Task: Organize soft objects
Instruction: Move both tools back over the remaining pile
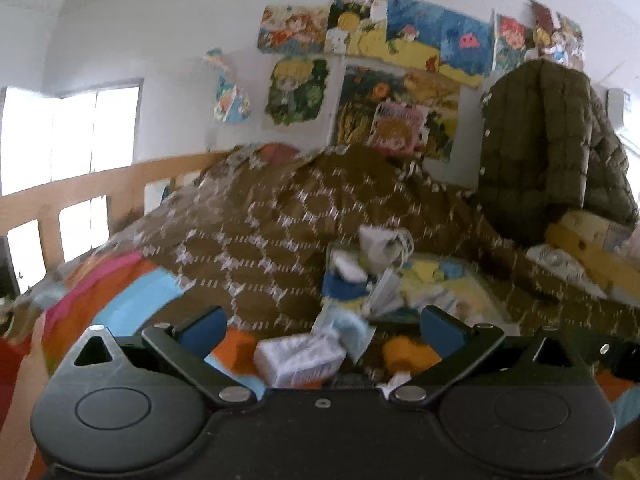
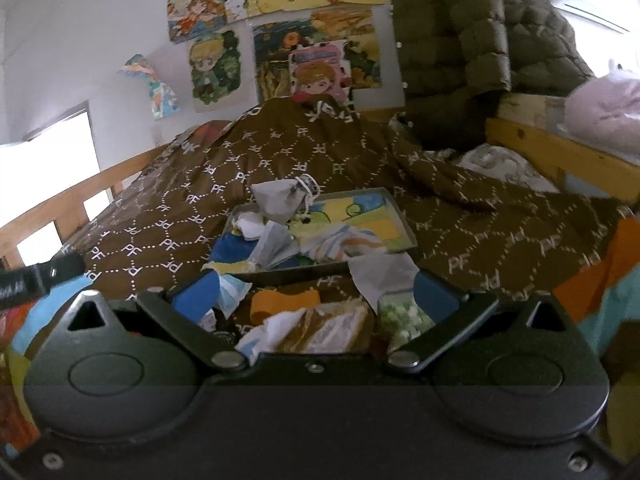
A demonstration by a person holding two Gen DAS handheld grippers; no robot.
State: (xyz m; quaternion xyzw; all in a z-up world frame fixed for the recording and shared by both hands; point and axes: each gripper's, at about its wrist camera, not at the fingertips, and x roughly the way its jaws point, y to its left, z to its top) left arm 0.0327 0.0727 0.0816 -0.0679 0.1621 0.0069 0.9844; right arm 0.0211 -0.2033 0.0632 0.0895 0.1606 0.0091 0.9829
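Both the left gripper (image 1: 322,326) and right gripper (image 2: 316,294) are hanging with jaws spread and empty over a bed's clutter. Nearest, between the left jaws, a white tissue pack (image 1: 299,360) is lying with its long axis running crosswise, jaw to jaw; closing along that length would likely shove it aside instead of pinching it. Between the right jaws, crumpled cloths (image 2: 308,326) are bunching, so two might lift together. Beyond, the shallow tray (image 2: 404,226) is sitting already overfull; its contents could spill onto the brown quilt (image 2: 248,168).
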